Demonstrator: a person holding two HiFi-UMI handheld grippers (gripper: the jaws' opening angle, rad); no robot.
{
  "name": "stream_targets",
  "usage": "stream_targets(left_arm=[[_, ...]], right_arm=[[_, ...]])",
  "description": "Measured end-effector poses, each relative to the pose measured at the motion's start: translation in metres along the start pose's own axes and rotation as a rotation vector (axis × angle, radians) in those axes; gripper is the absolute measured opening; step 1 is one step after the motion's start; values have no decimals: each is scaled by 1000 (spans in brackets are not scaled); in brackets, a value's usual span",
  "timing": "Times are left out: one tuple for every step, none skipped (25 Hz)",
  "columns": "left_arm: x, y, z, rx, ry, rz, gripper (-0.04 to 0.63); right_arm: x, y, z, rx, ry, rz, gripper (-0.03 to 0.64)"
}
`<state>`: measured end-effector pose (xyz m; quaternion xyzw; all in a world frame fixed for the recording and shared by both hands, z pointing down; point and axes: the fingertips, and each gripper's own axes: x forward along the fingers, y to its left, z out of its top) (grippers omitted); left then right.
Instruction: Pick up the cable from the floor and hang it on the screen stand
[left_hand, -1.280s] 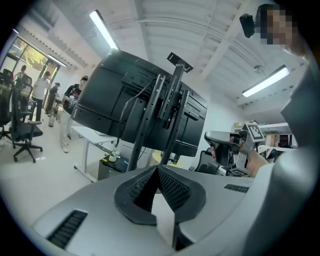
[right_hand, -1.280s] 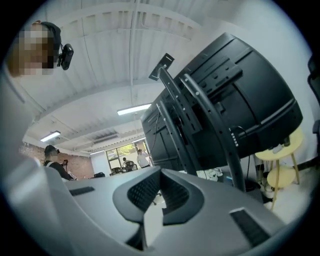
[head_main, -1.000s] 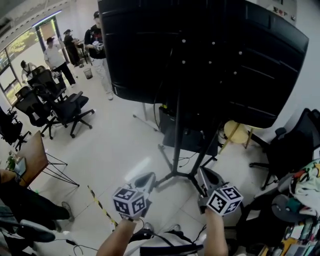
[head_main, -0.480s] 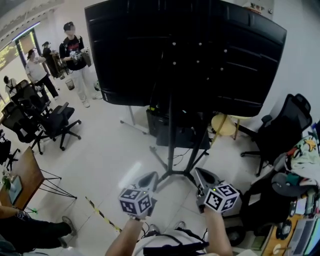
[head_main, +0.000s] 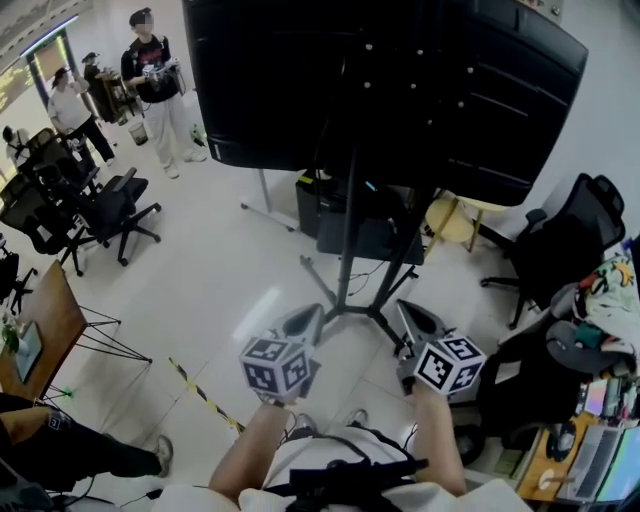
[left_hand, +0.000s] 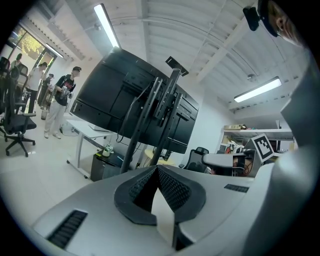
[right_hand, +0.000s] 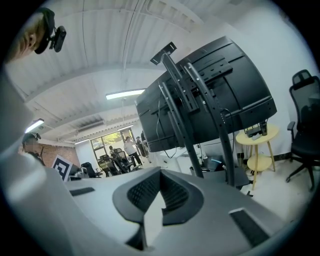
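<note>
The screen stand (head_main: 349, 230) carries a big black screen (head_main: 400, 90), and its legs spread on the pale floor straight ahead. Thin black cables (head_main: 372, 272) trail on the floor by the stand's base. My left gripper (head_main: 312, 312) and right gripper (head_main: 408, 308) are held side by side just short of those legs. Both are shut with nothing between their pads. In the left gripper view the left gripper's (left_hand: 157, 168) tips meet, with the stand's pole (left_hand: 142, 117) beyond. The right gripper view shows the right gripper's (right_hand: 161, 173) tips together before the pole (right_hand: 200, 117).
Black office chairs (head_main: 105, 205) stand at left and another (head_main: 565, 245) at right. A round yellow side table (head_main: 455, 222) and a black box (head_main: 360, 232) sit behind the stand. Striped tape (head_main: 205, 395) crosses the floor near a wooden desk (head_main: 50, 320). People (head_main: 150, 75) stand far left.
The head view has swung, so the stand's base now sits closer in front of the grippers. The right gripper has shifted slightly. Both stay shut and empty.
</note>
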<state>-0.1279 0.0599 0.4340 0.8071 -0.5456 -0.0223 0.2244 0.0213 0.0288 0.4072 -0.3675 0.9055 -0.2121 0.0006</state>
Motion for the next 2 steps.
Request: stream_targets(left_arm=[[6,0,5,7,-6,-8,2],[12,-1,9,13,-12,-16,2]], right_arm=[[3,-3,5,-3,-10,-1,5],[7,-7,9,-6,-19,-1,5]])
